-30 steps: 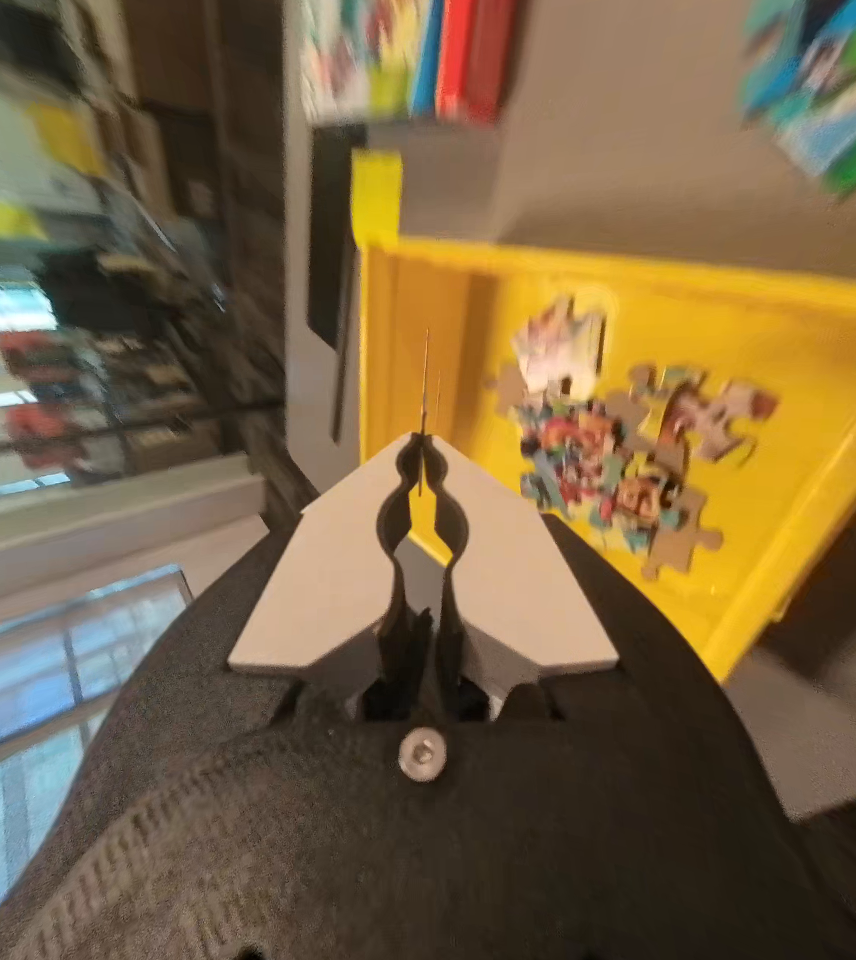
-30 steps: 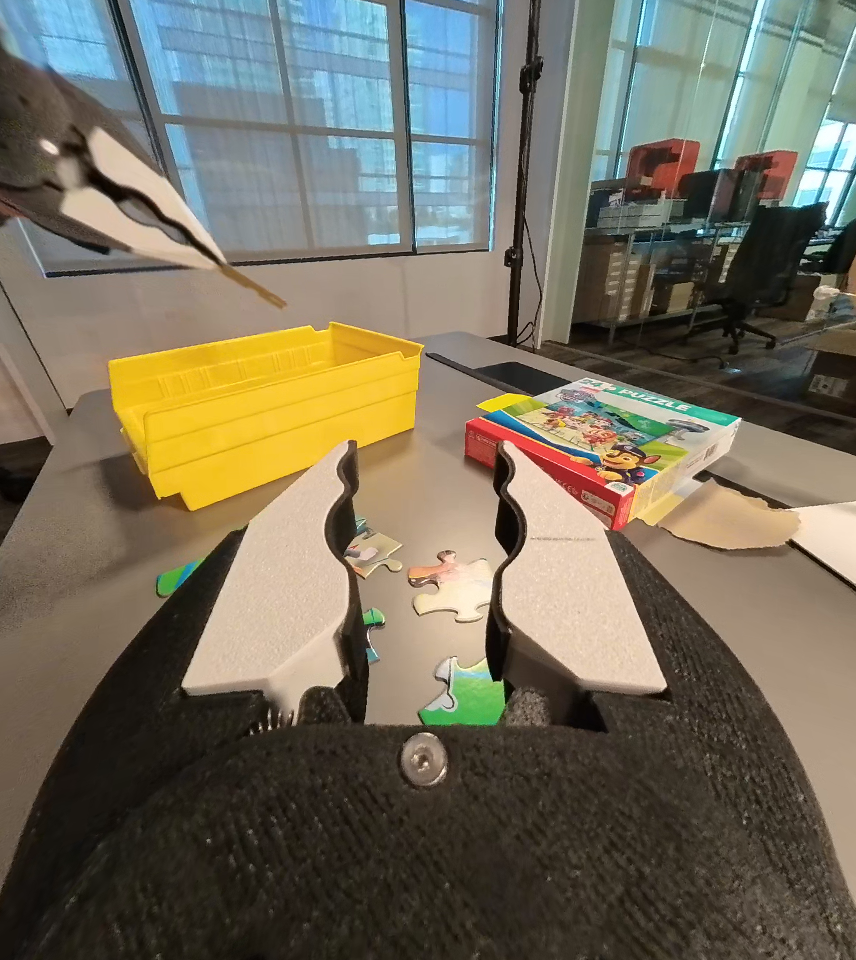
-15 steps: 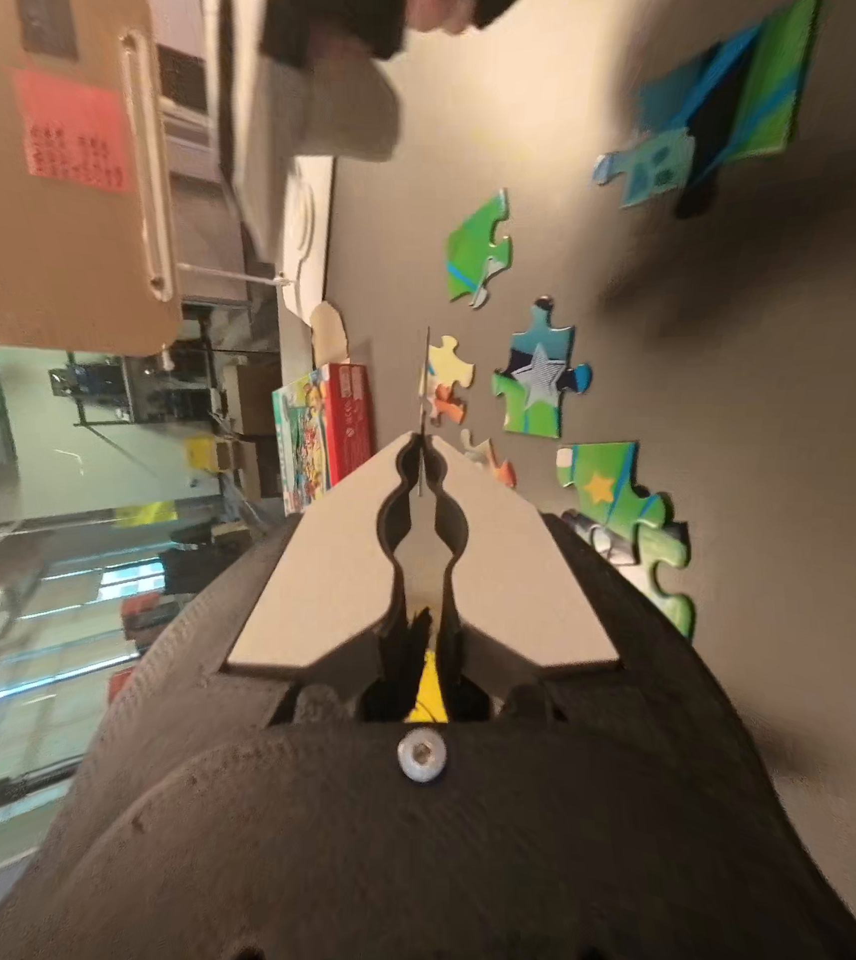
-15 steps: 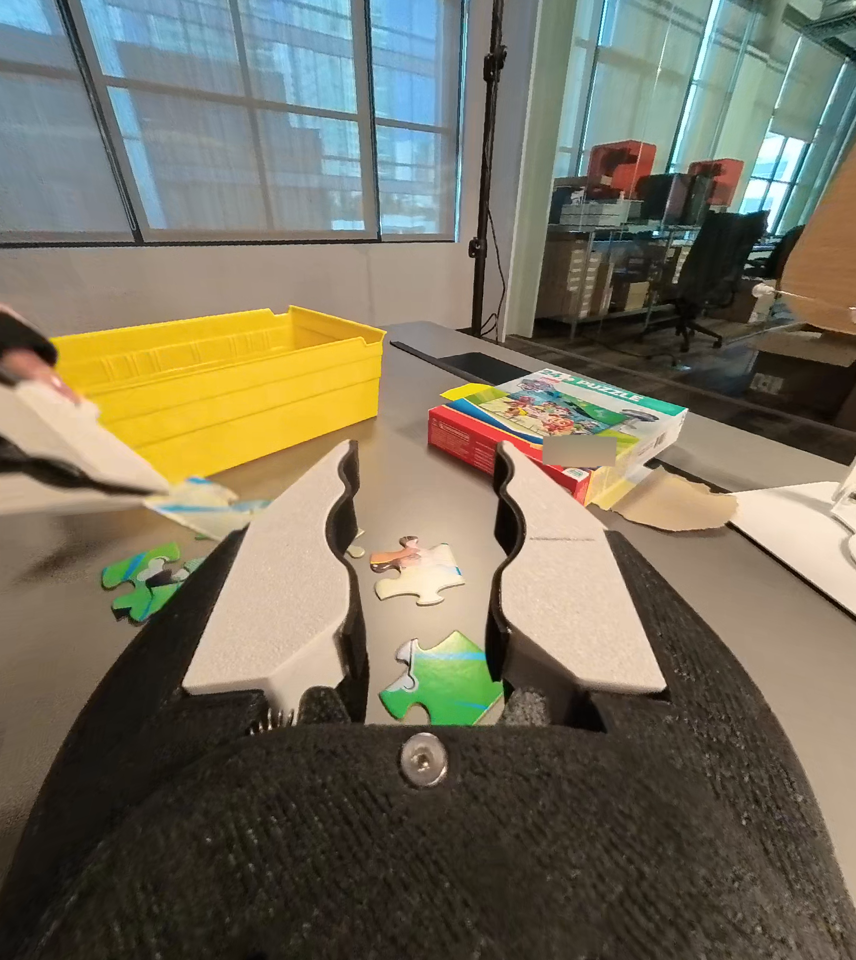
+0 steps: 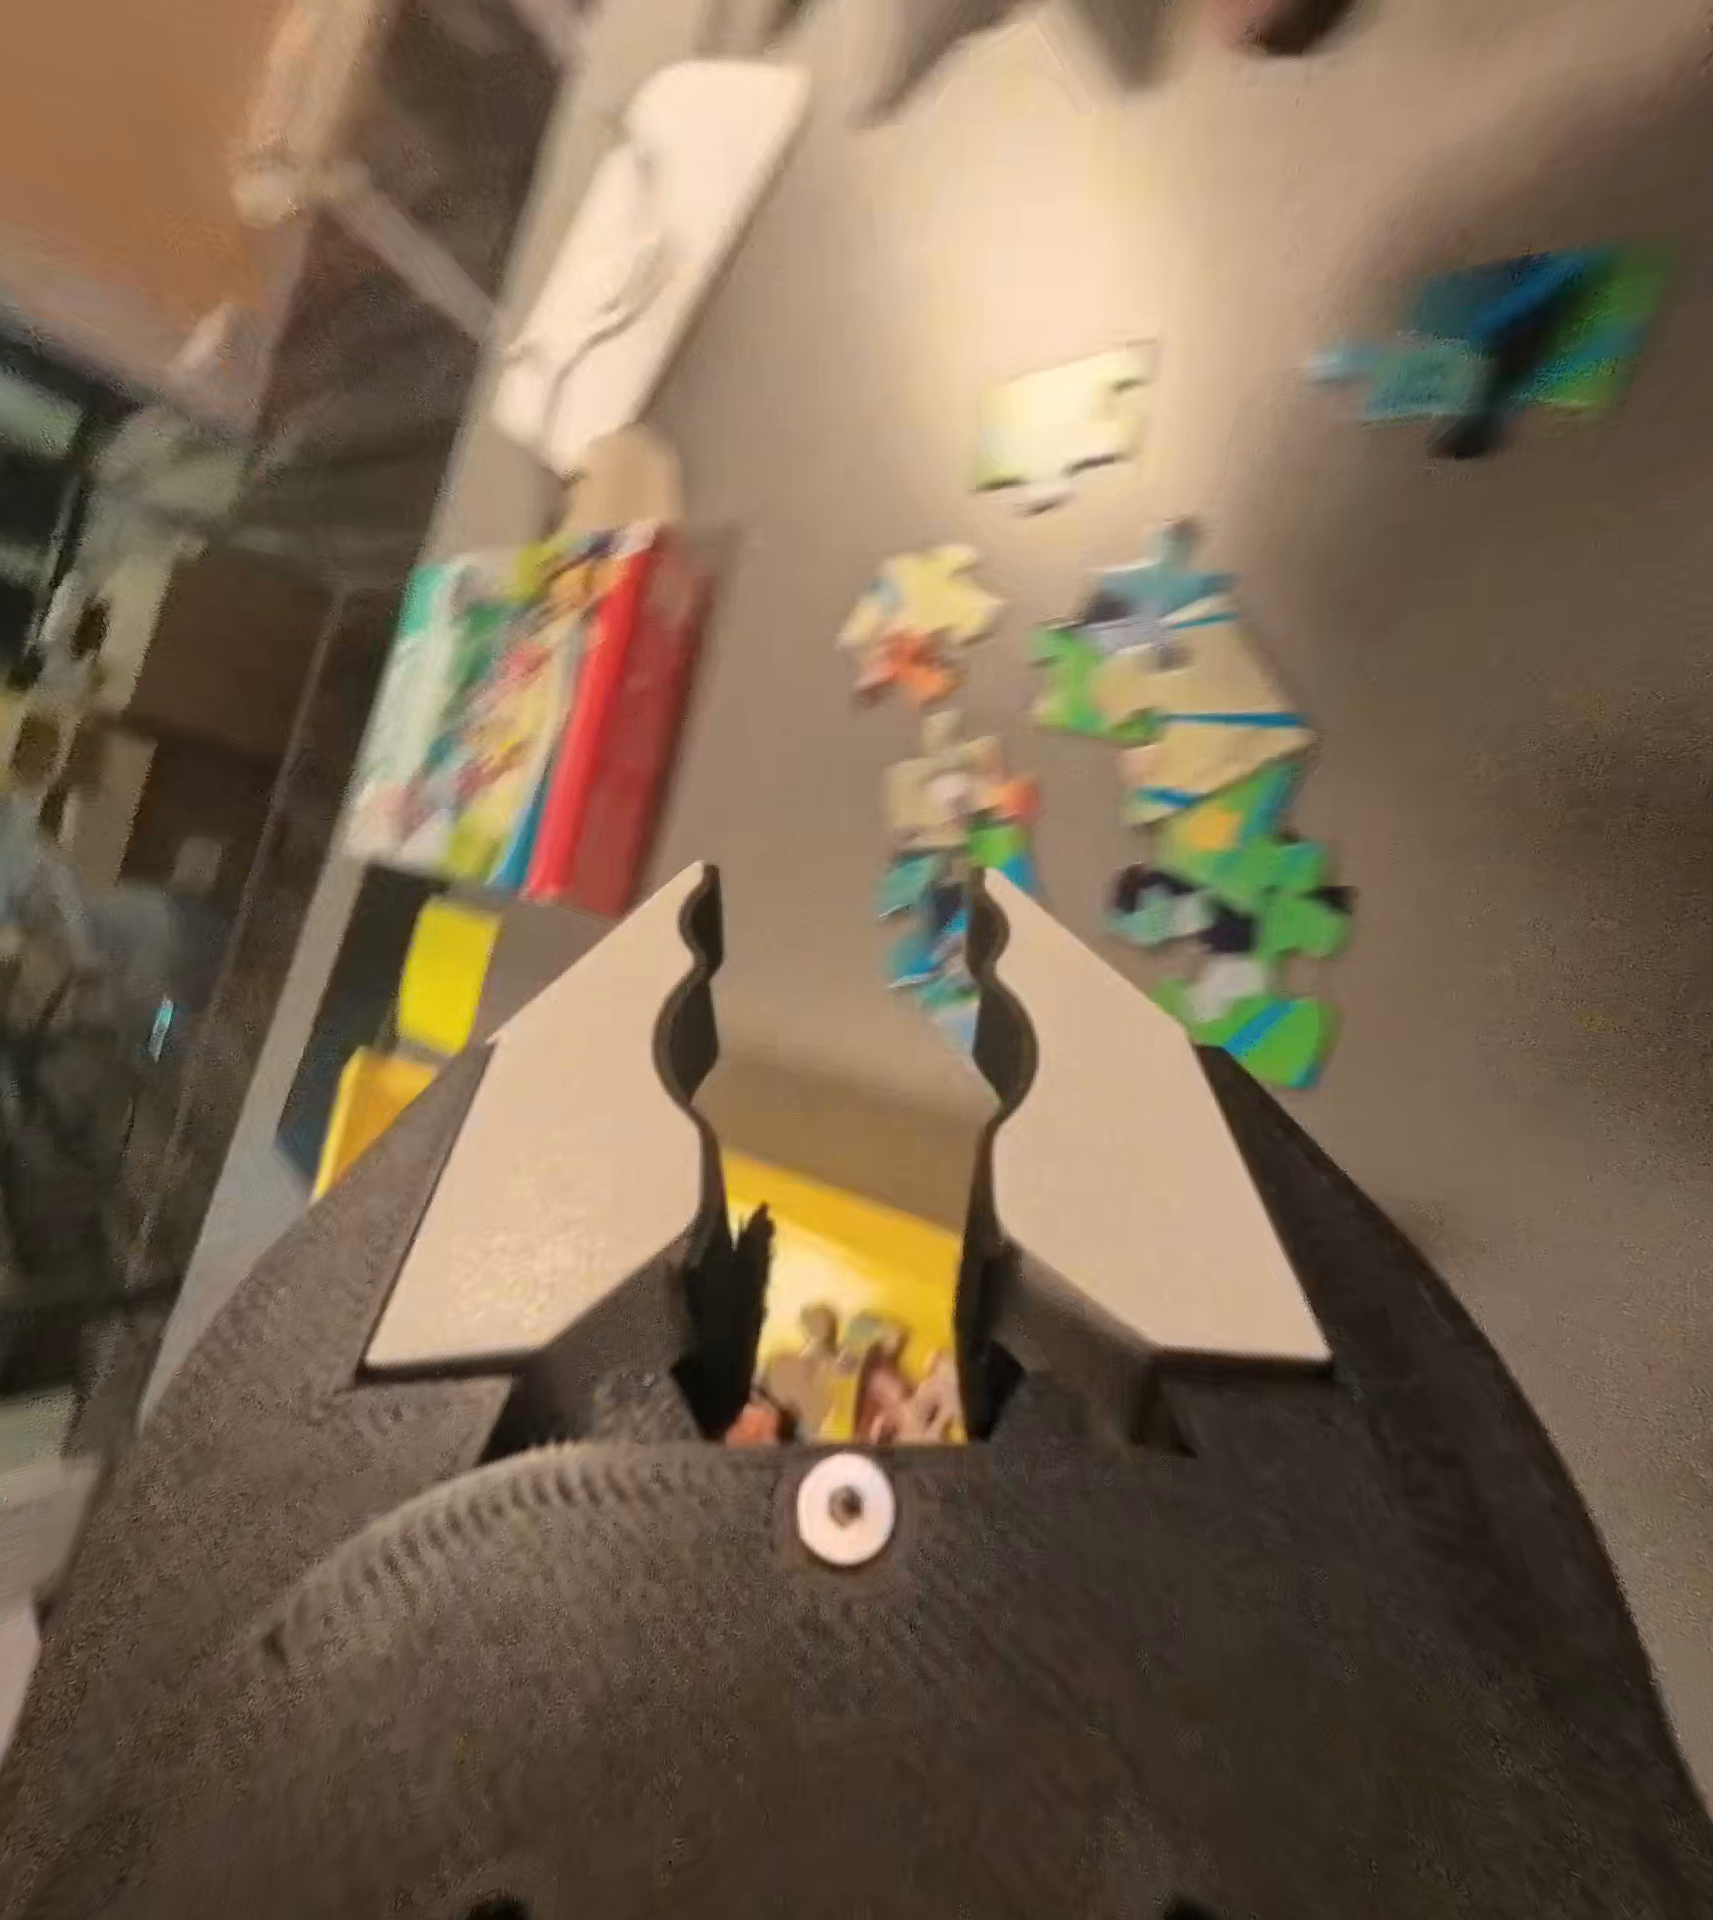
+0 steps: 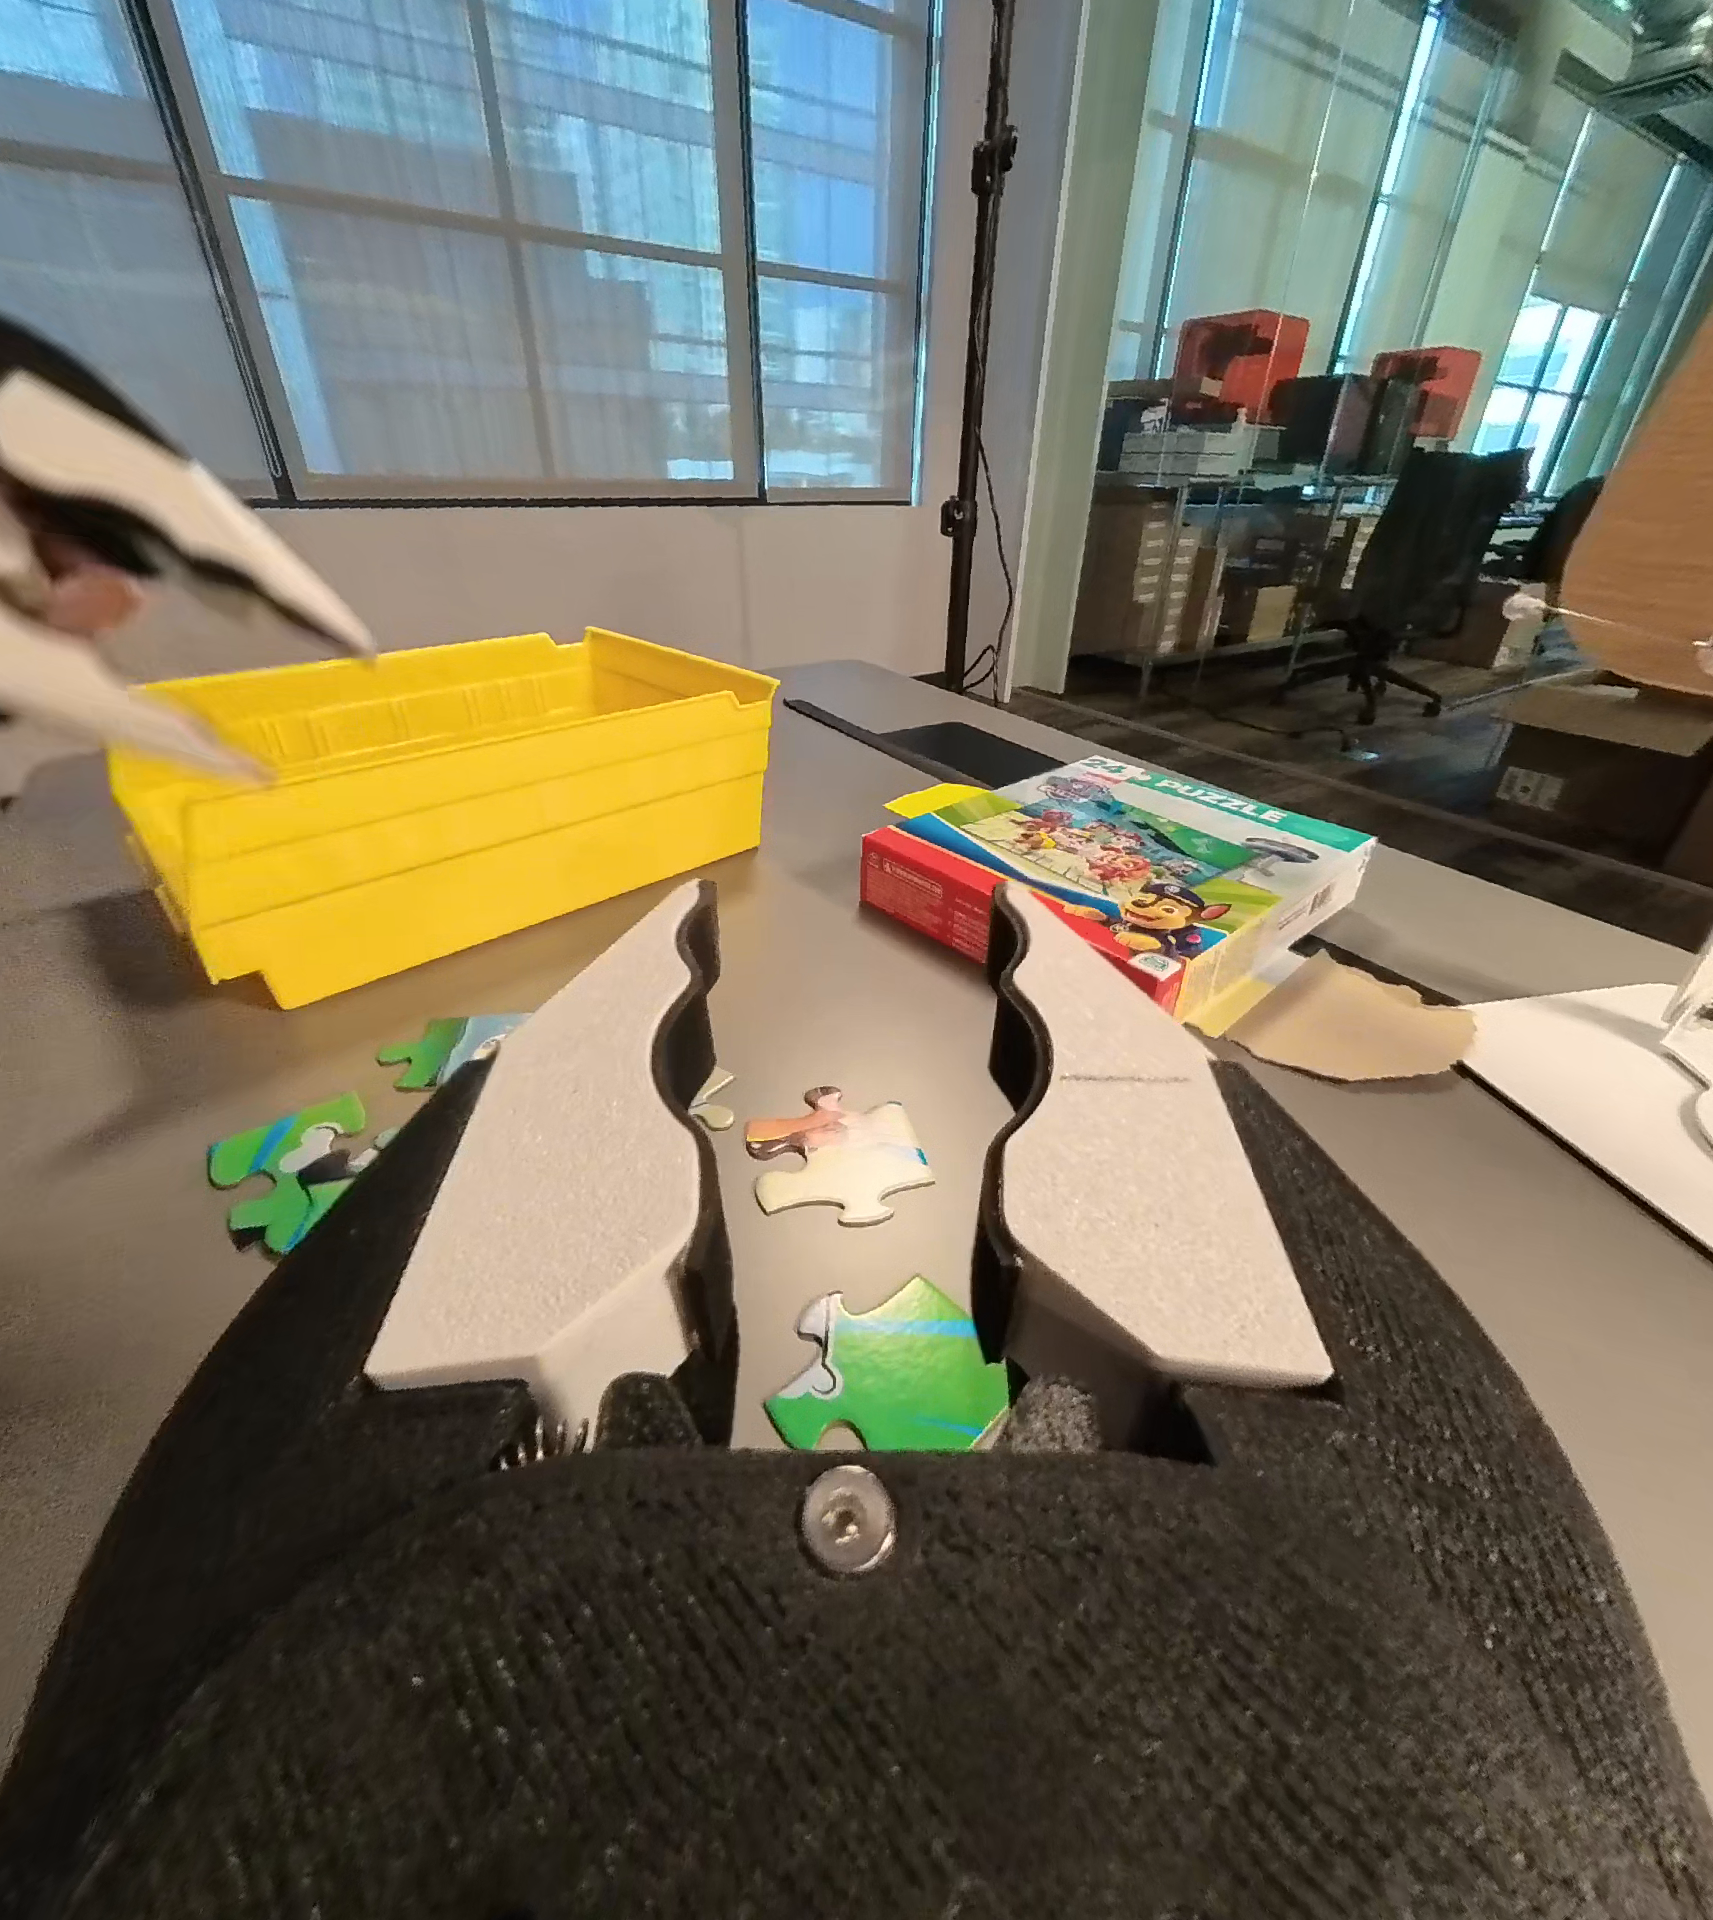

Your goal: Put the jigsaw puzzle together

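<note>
Left tool (image 5: 847, 904): fingers spread, nothing between them; hangs over the near corner of the yellow bin (image 6: 478, 790), its two tips just above the rim at about 9 o'clock in the right wrist view (image 6: 312, 707)
Left tool, own view: blurred; points out over the counter (image 5: 1454, 1039); bin floor with heaped puzzle pieces (image 5: 862, 1371) shows low between the fingers at 6 o'clock
Right tool (image 6: 852, 914): fingers spread, gripping nothing; hovers low over the counter (image 6: 1454, 1299)
Nearest to right tool: pale piece with an orange patch (image 6: 841, 1153) lies flat between the fingers, untouched; green piece (image 6: 893, 1371) closer in at 6 o'clock, also flat
Other loose pieces: green ones at 8 o'clock of the right tool (image 6: 291, 1174); a small one half hidden by the left finger (image 6: 712, 1101)
Key relation: loose pieces lie straight ahead of and under the right tool, well apart from the left tool; right tool is the nearer one; bin at 10 to 11 o'clock of it
Puzzle box (image 6: 1122, 883): flat on the counter at 1 o'clock, just beyond the right fingertip; long axis runs away to the right
White stand base (image 6: 1662, 1122): 3 o'clock
Change: half a second ago the left tool was pressed shut on a thin piece held edge-on; now it stands apart with no piece in it. Right tool unchanged in spread
</note>
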Demonstrator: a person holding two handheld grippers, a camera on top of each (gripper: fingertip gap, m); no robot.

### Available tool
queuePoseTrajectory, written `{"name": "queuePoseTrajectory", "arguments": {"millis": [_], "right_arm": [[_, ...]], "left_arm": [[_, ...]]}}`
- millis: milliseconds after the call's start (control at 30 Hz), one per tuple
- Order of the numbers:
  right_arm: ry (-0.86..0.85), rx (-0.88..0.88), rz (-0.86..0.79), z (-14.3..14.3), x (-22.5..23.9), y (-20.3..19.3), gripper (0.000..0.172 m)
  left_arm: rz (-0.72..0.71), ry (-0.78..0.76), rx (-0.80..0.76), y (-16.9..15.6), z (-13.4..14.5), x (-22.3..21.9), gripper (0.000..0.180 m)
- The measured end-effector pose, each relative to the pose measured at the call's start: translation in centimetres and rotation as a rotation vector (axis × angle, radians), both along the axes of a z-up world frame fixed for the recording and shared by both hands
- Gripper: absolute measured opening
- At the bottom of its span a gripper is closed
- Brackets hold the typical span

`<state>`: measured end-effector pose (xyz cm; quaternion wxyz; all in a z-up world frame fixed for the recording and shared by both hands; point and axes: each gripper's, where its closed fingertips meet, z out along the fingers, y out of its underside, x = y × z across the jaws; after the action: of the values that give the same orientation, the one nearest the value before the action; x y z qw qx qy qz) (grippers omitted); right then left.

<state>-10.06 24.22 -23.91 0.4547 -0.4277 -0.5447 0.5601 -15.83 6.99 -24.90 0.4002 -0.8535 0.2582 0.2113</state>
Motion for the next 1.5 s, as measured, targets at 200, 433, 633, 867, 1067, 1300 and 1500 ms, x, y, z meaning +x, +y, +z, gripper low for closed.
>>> {"name": "queuePoseTrajectory", "arguments": {"millis": [200, 433, 633, 867, 1067, 1300, 1500], "right_arm": [[-0.007, 0.035, -0.025, -0.6, -0.3, 0.2, 0.050], [0.025, 0.122, -0.177, -2.5, -0.8, 2.8, 0.050], [0.016, 0.157, -0.232, -3.8, -1.6, 3.6, 0.050], [-0.012, 0.173, -0.224, -4.3, -2.0, 3.4, 0.050], [-0.011, 0.164, -0.222, -4.3, -2.0, 3.4, 0.049], [-0.019, 0.153, -0.215, -4.4, -2.1, 3.5, 0.049], [-0.022, 0.148, -0.211, -4.4, -2.1, 3.5, 0.049]], "left_arm": [[0.432, -0.227, 0.077, -5.9, 3.1, -11.8, 0.047], [0.517, -0.344, -0.139, -8.9, -2.7, -16.1, 0.054], [0.467, -0.469, -0.419, -9.8, -8.1, -15.8, 0.069], [0.312, -0.338, -0.460, -6.0, -10.3, -16.6, 0.059], [0.250, -0.332, -0.661, -5.4, -12.9, -17.2, 0.067], [0.258, -0.343, -0.672, -5.7, -12.8, -17.6, 0.042], [0.234, -0.274, -0.538, -6.1, -11.1, -17.7, 0.006]]}}
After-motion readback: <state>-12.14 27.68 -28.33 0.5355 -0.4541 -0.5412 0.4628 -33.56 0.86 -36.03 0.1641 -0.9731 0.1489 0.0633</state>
